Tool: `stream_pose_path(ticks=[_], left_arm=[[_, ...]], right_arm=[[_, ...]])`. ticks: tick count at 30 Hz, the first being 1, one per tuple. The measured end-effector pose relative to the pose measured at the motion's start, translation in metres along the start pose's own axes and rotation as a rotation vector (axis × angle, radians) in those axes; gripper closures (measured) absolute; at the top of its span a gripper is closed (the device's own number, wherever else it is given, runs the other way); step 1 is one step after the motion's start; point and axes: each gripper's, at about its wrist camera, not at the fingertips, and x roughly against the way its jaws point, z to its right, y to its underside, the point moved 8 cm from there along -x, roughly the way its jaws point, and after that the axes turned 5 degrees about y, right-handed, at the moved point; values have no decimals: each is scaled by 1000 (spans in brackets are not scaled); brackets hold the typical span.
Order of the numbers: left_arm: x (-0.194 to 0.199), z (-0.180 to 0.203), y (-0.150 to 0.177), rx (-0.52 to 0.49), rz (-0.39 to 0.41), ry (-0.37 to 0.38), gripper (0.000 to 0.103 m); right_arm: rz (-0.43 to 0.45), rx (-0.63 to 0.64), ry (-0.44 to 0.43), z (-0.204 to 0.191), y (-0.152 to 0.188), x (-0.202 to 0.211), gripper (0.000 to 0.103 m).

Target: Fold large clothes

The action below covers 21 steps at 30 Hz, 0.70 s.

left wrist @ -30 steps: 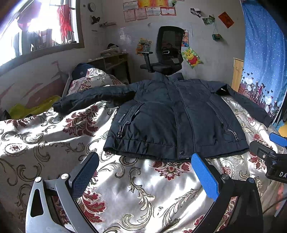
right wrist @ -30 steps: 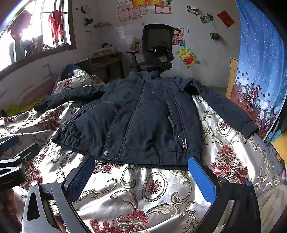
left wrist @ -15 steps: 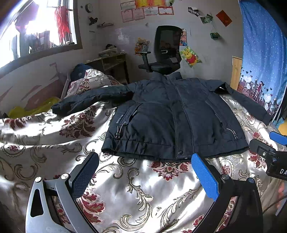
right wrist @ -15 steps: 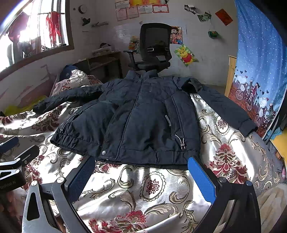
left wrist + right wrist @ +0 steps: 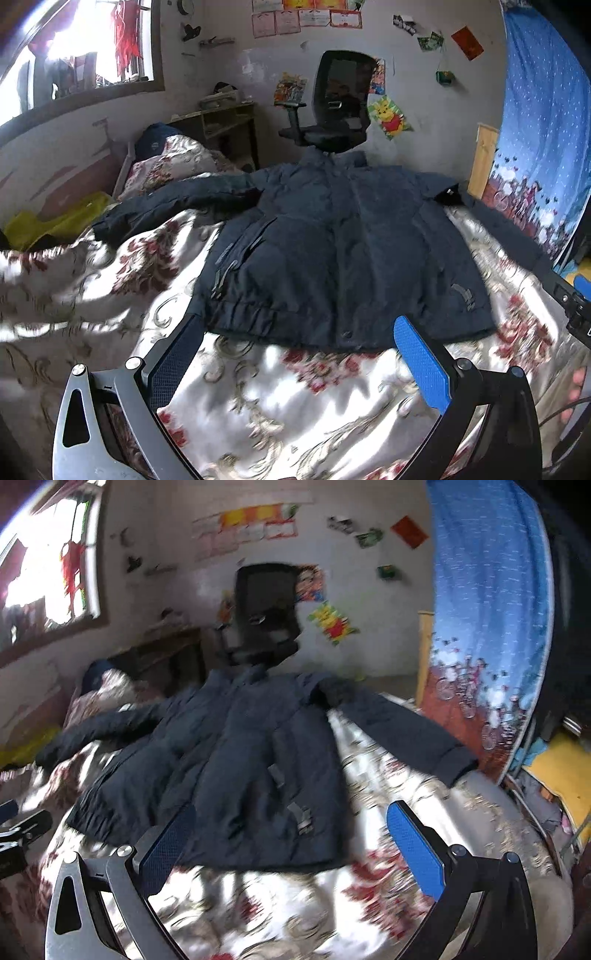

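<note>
Lying flat and face up on the bed [image 5: 280, 398]: dark jacket [image 5: 343, 254], front closed, collar toward the chair [image 5: 340, 107], hem toward the cameras. Both sleeves spread out: one sleeve [image 5: 173, 203] running from the jacket's shoulder toward the window [image 5: 85, 55], other sleeve [image 5: 402, 734] angled from the jacket toward the blue curtain [image 5: 491, 602]. No fold visible anywhere, so task judged at the very start; sleeves not yet brought in, body not yet doubled over.

Left gripper [image 5: 299, 362] hovering just short of the jacket's hem, jaws spread wide, nothing between them, only floral bedspread below. Dark pad near the hem's window-side corner, blue pad near the hem's middle; touching or just above the fabric, cannot tell.

Right gripper [image 5: 291, 838] also wide open and empty, dark pad overlapping the hem in view, blue pad off the jacket on the curtain side over bare bedspread. Heavy motion blur in the right wrist view, so contact with fabric unclear.

Each gripper glimpsed at the edge of the other's view, both on the hem side of the jacket.

Left to do, judged: grab a sleeve or side edge, fold sleeves across the jacket's chest, then fold hem up toward collar. Bulky padded fabric, likely to spring back; slippery satin bedspread beneath the jacket may let it slide when pulled.
</note>
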Motion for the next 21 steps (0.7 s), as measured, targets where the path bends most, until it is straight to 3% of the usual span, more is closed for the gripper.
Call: stream_pose_path(ticks=[4, 10, 15, 18, 21], left_arm=[[-2, 17, -29, 16, 19, 34, 2], [-21, 49, -77, 71, -20, 119, 2], [-46, 63, -113, 44, -33, 123, 2], [-72, 69, -141, 32, -44, 146, 2], [-100, 73, -159, -3, -26, 162, 2]], right_arm=[[10, -71, 16, 38, -14, -5, 0], [-124, -320, -100, 81, -11, -35, 0], [-204, -500, -189, 96, -9, -70, 0], [-203, -582, -228, 105, -15, -92, 0], [-187, -641, -202, 115, -19, -114, 0]])
